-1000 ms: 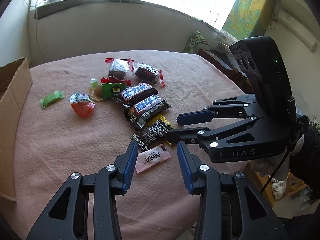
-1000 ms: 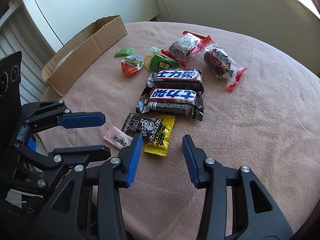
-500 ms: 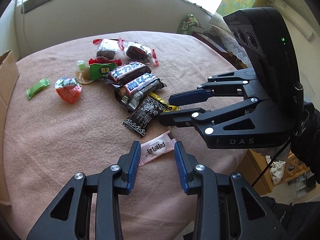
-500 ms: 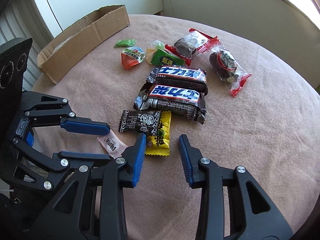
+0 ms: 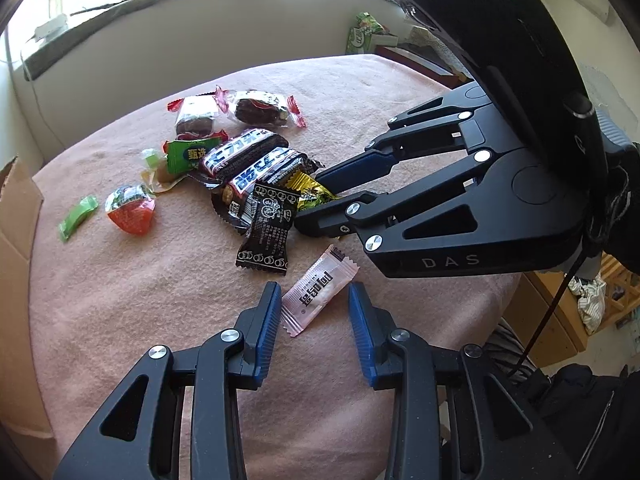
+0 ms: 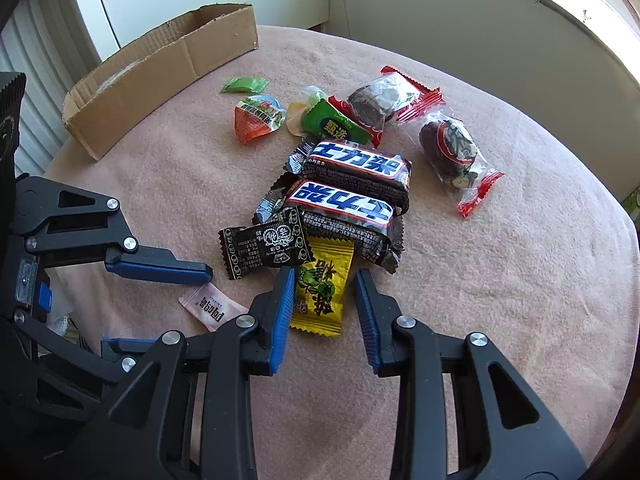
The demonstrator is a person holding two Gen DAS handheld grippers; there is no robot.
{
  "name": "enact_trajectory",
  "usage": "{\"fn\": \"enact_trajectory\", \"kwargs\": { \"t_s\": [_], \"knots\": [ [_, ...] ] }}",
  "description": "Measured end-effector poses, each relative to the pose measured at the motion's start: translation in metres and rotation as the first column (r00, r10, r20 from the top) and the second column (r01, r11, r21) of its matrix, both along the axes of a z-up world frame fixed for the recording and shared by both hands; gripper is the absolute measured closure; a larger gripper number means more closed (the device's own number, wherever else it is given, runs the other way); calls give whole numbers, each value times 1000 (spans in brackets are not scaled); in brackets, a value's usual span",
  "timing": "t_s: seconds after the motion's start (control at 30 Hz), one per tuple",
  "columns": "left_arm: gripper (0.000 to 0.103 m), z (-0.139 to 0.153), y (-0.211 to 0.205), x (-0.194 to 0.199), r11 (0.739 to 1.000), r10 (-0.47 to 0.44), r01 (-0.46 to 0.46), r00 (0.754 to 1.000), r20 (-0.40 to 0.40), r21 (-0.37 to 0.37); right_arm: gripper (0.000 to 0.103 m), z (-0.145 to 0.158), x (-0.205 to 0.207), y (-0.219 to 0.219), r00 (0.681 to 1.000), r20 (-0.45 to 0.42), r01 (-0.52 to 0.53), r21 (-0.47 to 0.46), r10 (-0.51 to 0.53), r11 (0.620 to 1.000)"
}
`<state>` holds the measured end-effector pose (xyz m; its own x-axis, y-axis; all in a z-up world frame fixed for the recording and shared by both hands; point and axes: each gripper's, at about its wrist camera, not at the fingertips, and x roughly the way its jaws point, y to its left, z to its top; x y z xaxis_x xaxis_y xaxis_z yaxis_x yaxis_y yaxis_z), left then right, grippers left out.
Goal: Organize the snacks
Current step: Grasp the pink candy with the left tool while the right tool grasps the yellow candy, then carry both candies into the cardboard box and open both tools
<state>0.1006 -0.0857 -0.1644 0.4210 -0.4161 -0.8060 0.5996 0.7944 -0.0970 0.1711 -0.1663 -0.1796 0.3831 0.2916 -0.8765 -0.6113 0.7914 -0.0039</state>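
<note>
The left gripper [image 5: 312,312] straddles the pink sachet [image 5: 318,290] near the table [image 5: 120,320] edge, jaws open, not pinching. Right of it, the right gripper [image 6: 324,304], jaws closing but open, brackets the yellow candy [image 6: 322,294]. Lower both squarely before squeezing, avoiding the black wrapper [image 6: 266,246].

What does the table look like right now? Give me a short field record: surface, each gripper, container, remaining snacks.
surface: pink cloth-covered table
left gripper: open, jaws have just been closing, straddling the small pink rectangular candy sachet, pads not pressing
right gripper: open, jaws have just been closing, around the yellow foil candy packet, pads not yet pressing
container: brown cardboard box at the table's far edge
remaining snacks: two dark chocolate bars, black printed wrapper, green and red-trimmed packets behind
</note>
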Motion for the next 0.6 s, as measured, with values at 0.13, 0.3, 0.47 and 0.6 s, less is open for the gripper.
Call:
{"fn": "enact_trajectory", "kwargs": {
  "t_s": [0.13, 0.3, 0.47, 0.6],
  "knots": [
    [79, -3, -10, 0, 999, 12, -13, 999, 31, 43, 73, 0, -3, 0, 1000, 9, -14, -14, 14, 1000],
    [94, -5, -6, 8, 998, 59, -59, 998, 22, 0, 80, 1, -6, -8, 1000, 6, -4, -12, 4, 1000],
    [99, -6, -6, 8, 995, 88, -87, 996, 22, -45, 81, 3, -9, -19, 1000, 2, 19, 16, -19, 1000],
    [99, -2, -4, 3, 992, 98, -96, 995, 24, -80, 81, 7, -12, -28, 999, 3, 50, 55, -50, 997]
  ]
}}
